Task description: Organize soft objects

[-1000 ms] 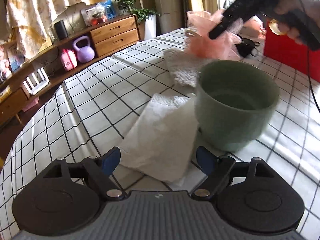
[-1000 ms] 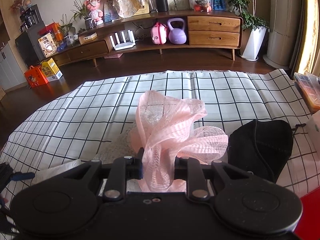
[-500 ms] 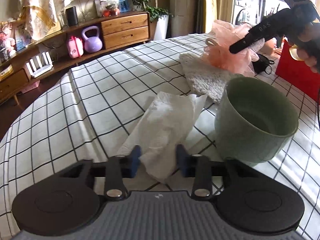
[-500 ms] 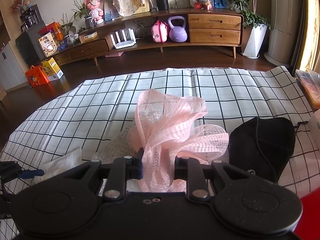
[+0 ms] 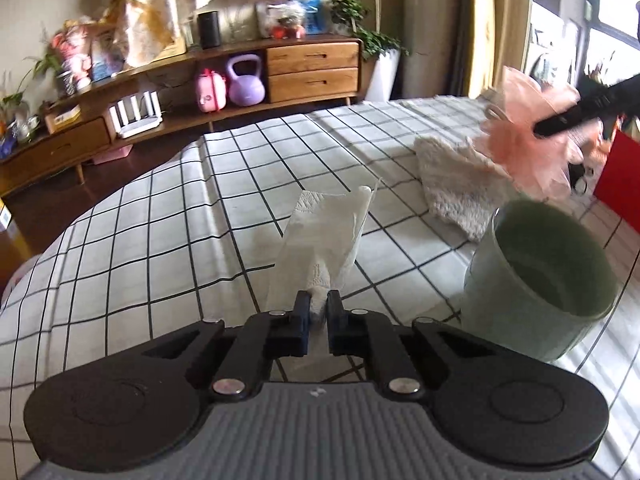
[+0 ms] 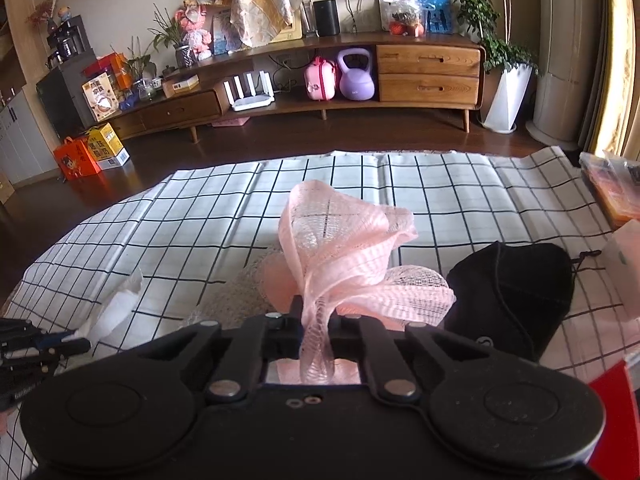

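Left gripper (image 5: 318,307) just closed onto white tissue (image 5: 324,236) beside green cup (image 5: 538,276), right gripper (image 6: 316,312) clamping pink mesh pouf (image 6: 344,256) beyond the cup

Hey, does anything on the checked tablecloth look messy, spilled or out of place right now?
Nothing spilled or damaged. The white tissue is bunched up where the left hand-held gripper pinches it, and the cream knitted cloth lies rumpled beside the green cup, which stands upright. The pink mesh puff is in the right hand-held gripper.
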`<state>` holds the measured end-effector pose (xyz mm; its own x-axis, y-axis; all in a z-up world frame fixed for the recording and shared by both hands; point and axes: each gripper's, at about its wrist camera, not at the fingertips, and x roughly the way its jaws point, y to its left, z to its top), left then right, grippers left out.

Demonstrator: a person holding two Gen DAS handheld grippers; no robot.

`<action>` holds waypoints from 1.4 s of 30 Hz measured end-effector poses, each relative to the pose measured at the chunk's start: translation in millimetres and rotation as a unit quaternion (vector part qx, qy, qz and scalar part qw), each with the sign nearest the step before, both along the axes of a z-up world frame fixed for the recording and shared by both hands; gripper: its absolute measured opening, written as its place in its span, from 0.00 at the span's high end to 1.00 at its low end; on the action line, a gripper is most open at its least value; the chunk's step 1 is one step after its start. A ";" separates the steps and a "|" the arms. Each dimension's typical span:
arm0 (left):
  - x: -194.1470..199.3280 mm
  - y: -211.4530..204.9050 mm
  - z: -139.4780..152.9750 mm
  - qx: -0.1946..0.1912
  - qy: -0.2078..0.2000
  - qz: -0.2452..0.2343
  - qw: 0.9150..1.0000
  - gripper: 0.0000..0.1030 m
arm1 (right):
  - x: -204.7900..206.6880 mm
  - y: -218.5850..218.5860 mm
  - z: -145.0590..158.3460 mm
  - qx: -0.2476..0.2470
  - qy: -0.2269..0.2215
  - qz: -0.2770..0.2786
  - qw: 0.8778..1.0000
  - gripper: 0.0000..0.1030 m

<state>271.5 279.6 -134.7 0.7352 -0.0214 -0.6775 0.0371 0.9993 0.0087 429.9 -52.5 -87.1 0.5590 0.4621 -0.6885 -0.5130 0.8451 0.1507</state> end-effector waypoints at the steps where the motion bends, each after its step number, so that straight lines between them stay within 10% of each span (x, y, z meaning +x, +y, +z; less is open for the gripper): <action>1: -1.8 0.0 3.2 -0.003 -0.002 0.006 1.000 0.92 | -3.1 -3.2 2.8 0.002 -0.002 0.000 1.000 0.94; 19: -62.8 -51.3 98.3 -0.040 -0.053 0.037 0.997 0.92 | -91.4 -78.6 74.6 0.059 -0.028 0.014 0.998 0.94; 42: -87.8 -244.2 156.1 -0.081 -0.079 -0.064 0.991 0.92 | -155.4 -217.7 111.5 0.101 -0.072 -0.028 0.992 0.94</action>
